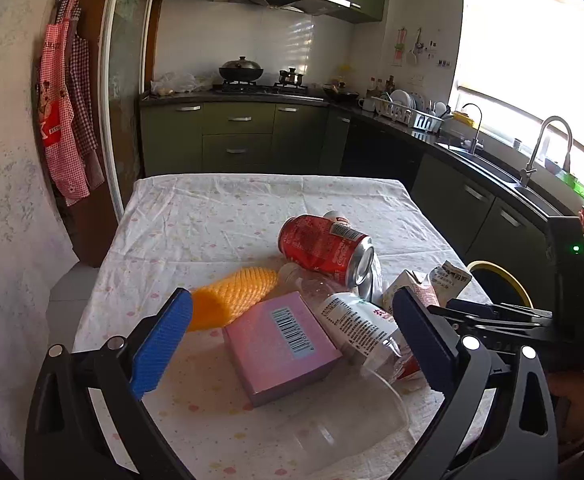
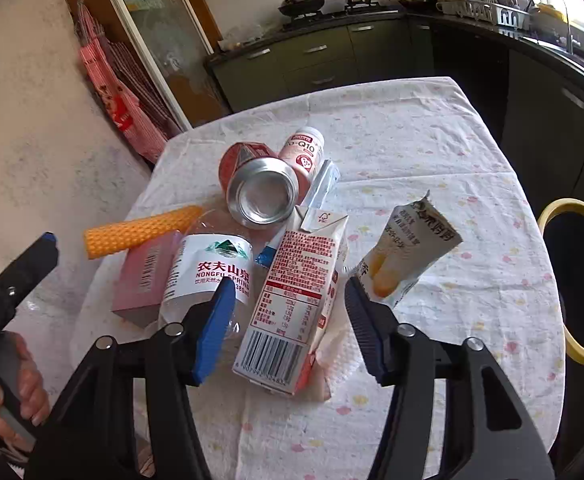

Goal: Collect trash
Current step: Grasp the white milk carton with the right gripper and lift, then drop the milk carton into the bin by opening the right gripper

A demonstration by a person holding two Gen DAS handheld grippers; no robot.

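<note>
A heap of trash lies on the cloth-covered table point(image 1: 211, 220). My left gripper point(image 1: 292, 298) hangs open above a pink box point(image 1: 279, 344), with an orange foam net point(image 1: 231, 296), a clear water bottle point(image 1: 352, 320) and a red can point(image 1: 324, 250) beyond it. My right gripper point(image 2: 288, 286) is open, its pads on either side of a red-and-white drink carton point(image 2: 292, 304) without touching it. Around the carton lie the water bottle point(image 2: 207, 272), the can point(image 2: 259, 188), a pink yogurt bottle point(image 2: 304, 152) and a torn snack wrapper point(image 2: 408, 256).
A dark bin with a yellow rim point(image 2: 580, 280) stands off the table's right edge. A hand point(image 2: 11, 384) holds the left gripper's handle at the lower left. Green kitchen cabinets point(image 1: 235, 136) and a sink counter point(image 1: 492, 168) lie beyond the table.
</note>
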